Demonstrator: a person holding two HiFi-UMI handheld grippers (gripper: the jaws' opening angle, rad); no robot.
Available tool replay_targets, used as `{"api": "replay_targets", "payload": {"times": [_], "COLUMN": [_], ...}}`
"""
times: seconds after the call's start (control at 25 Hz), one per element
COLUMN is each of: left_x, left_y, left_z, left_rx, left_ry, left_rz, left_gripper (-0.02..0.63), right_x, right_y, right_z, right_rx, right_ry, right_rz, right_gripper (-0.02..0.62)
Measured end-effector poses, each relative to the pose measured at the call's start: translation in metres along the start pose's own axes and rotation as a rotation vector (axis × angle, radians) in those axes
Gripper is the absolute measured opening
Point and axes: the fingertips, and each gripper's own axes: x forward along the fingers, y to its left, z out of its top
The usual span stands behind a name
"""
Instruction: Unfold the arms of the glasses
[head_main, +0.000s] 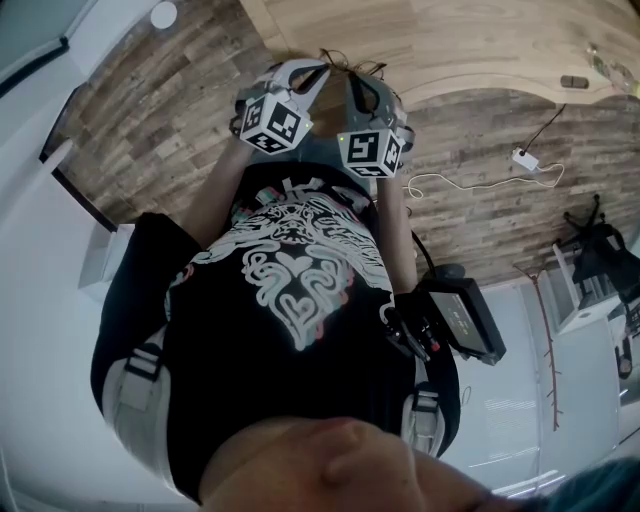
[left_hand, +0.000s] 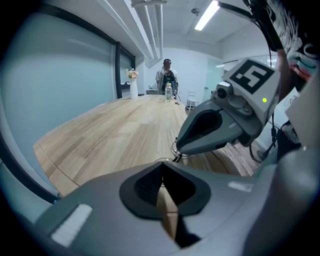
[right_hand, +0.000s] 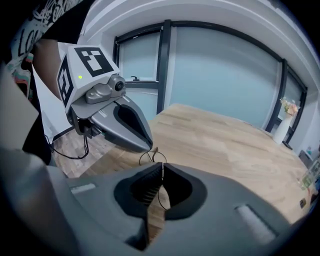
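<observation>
Thin wire-framed glasses (head_main: 345, 63) hang in the air between my two grippers, above the near edge of the wooden table (head_main: 450, 40). My right gripper (right_hand: 161, 165) is shut on the frame. One wire lens ring (right_hand: 151, 157) pokes out past its tips, and more wire shows through the gap behind them. My left gripper (left_hand: 161, 162) is shut too, with a thin wire arc right at its tips. Its tip meets the glasses from the left in the right gripper view. The arms are too thin to make out. In the head view, the left gripper (head_main: 318, 70) and right gripper (head_main: 353, 82) nearly touch.
The long table (left_hand: 115, 130) carries a vase of flowers (left_hand: 132, 86) and a bottle (left_hand: 168, 92) at its far end, where a person (left_hand: 166, 72) stands. A power strip (head_main: 525, 159) with its cable lies on the plank floor. A black chair (head_main: 600, 250) stands at the right.
</observation>
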Motion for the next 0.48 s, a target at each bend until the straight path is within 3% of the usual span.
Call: {"api": "replay_targets", "payload": {"times": [0.08,0.16,0.48], "left_x": [0.000,0.000,-0.003], "left_y": [0.000,0.000,0.005], "left_z": [-0.002,-0.004,-0.014], "left_rx": [0.005,0.019,0.029], "left_ry": [0.019,0.034,0.070], "left_rz": [-0.002,-0.007,-0.026], "left_gripper": [-0.011,-0.011,-0.011], "right_x": [0.002,0.004,0.014], "right_y": [0.004,0.007,0.024], "right_z": [0.001,0.002,0.006], "right_rx": [-0.010,-0.014,-0.151], "right_ry": [0.005,0.014,0.061], "right_rz": [0.016,0.035,0.095], "right_gripper": [0.006,0.059,0.061]}}
